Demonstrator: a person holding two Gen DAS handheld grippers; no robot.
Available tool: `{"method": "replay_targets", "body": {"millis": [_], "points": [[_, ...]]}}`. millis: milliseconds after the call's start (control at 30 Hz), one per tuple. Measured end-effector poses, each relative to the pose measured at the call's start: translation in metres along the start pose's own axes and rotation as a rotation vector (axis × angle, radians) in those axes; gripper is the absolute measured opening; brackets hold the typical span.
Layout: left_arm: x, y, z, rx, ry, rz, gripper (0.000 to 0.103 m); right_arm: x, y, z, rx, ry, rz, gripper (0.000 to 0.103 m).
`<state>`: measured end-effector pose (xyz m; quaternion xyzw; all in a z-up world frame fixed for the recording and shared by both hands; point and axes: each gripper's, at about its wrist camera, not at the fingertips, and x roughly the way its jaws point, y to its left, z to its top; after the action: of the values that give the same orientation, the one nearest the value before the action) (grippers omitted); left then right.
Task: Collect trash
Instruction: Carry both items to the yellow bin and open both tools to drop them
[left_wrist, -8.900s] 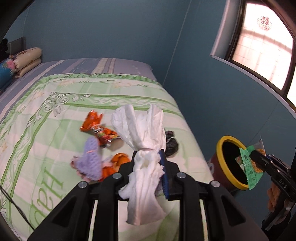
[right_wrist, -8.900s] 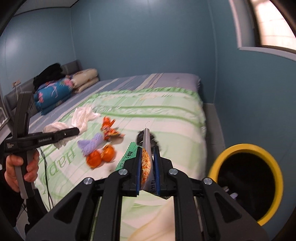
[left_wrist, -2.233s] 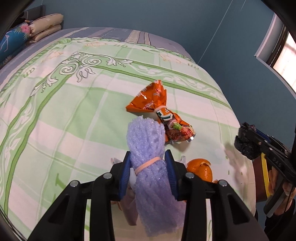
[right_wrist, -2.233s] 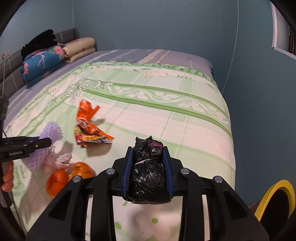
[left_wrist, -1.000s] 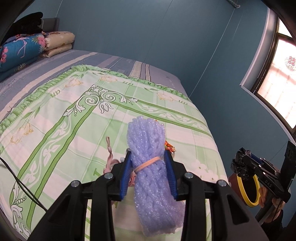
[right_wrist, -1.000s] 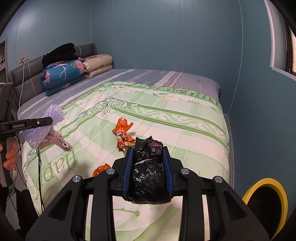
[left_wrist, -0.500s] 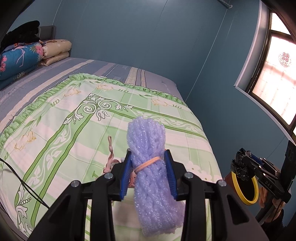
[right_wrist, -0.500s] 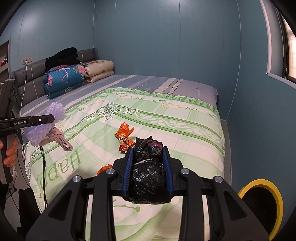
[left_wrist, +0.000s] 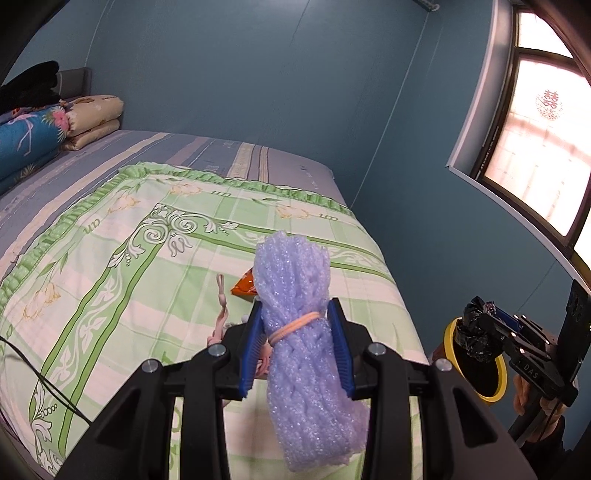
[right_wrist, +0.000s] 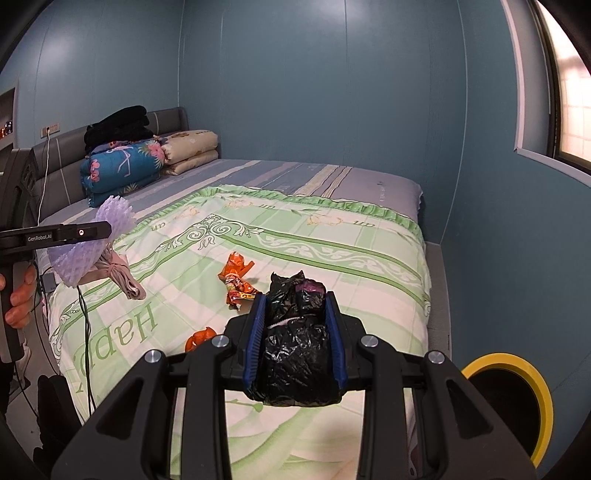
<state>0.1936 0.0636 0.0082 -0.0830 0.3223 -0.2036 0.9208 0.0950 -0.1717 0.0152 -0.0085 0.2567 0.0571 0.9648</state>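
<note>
On the left, my left claw (left_wrist: 295, 336) pinches a purple foam net bundle (left_wrist: 301, 325), upright between its blue pads, raised above the bed (left_wrist: 110, 236). Mid-bed lie an orange snack wrapper (right_wrist: 236, 278) and orange peel (right_wrist: 199, 338), uncollected. My right claw (right_wrist: 295, 334) grips a crumpled black plastic bag (right_wrist: 295, 347). Far right, beside the bed, the yellow-rimmed bin (right_wrist: 517, 398) opens toward me; I judge the right claw nearer it, so the bag goes first, rightward and down.
</note>
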Motion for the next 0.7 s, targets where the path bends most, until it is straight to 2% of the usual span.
{"method": "replay_targets", "body": {"millis": [700], "points": [[0.032, -0.099, 0.010, 0.114, 0.028, -0.128, 0.033, -0.044, -0.063, -0.016, 0.066, -0.041, -0.103, 0.030]]}}
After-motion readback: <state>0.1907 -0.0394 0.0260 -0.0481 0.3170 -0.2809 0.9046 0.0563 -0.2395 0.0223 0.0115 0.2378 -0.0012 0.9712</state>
